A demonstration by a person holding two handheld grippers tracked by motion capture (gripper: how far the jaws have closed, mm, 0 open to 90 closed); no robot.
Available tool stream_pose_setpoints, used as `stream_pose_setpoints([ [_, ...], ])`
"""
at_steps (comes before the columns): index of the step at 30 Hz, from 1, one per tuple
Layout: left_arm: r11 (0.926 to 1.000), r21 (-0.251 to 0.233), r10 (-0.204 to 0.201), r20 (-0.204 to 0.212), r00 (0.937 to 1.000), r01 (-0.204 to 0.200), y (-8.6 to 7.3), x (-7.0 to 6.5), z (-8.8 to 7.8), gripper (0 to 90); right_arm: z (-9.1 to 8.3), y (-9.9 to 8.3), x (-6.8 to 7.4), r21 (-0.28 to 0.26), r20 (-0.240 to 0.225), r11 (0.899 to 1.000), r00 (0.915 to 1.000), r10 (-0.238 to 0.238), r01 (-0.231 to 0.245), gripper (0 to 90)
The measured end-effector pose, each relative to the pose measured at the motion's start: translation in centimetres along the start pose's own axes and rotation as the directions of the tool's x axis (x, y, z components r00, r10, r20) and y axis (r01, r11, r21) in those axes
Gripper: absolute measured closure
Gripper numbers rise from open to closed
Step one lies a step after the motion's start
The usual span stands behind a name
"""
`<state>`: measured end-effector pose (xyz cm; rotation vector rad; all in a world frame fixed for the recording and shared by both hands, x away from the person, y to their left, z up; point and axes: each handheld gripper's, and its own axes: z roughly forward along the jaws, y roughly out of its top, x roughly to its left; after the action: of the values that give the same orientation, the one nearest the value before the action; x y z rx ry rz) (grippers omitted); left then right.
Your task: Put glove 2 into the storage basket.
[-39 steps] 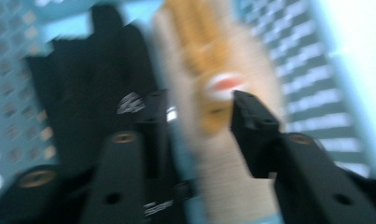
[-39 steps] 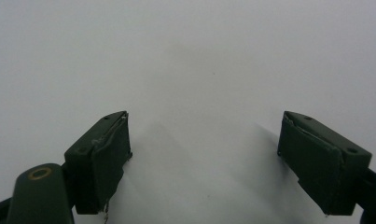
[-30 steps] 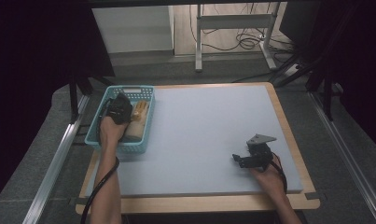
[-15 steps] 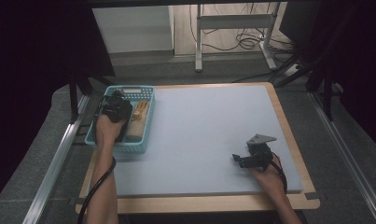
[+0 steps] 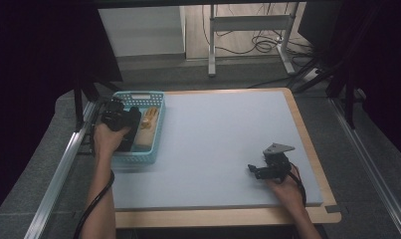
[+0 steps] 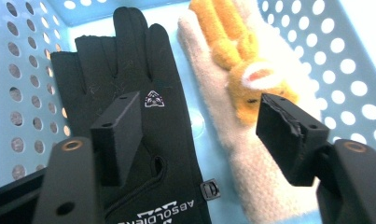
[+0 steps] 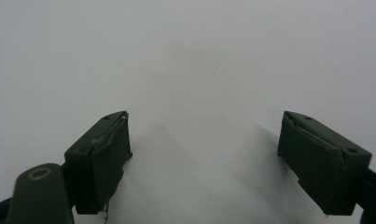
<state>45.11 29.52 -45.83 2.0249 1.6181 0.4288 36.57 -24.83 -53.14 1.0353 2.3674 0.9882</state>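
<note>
At the far left of the tabletop (image 5: 228,149), the blue basket (image 5: 155,127) sits against the edge, right where your left arm can reach it without stretching. Your left gripper (image 6: 199,135) hovers over it with its fingers (image 6: 118,135) parted; they have just been opening, and nothing sits between them. That gap looks like a release: the black glove (image 6: 129,93) lies flat on the basket floor below, palm down, cuff toward you, free of the pads. Just beside it, touching along one edge, lies the cream glove with an orange plush animal (image 6: 241,79) on its back. The two lie side by side with their fingertips pointing the same way, which suggests you are collecting them as a set in one container so that they stay together.

From above, your left hand (image 5: 108,139) holds the gripper over the near left part of the basket, tilted down into it.

Across the bare grey mat, well apart from the basket, your right gripper (image 5: 267,167) rests low near the right front corner. Its fingers (image 7: 101,158) stand wide open over plain surface, holding nothing. It appears parked there to stay out of the left arm's way.
</note>
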Motion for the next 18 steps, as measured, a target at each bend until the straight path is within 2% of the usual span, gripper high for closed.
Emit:
stream_pose_setpoints([
  [8, 0.9989, -0.047, 0.0, 0.042, 0.9991, 0.002, -0.7, 0.1, -1.1, 21.7, 0.0, 0.0, 0.0, -0.001, 0.0, 1.0, 1.0, 0.002, -0.002, 16.6],
  [18, 0.9965, -0.083, 0.013, 0.07, 0.9975, -0.007, -1.7, 0.3, -2.4, 13.8, 0.0, 0.0, 0.0, 0.0, 0.001, 1.0, 1.0, 0.002, -0.002, 16.6],
])
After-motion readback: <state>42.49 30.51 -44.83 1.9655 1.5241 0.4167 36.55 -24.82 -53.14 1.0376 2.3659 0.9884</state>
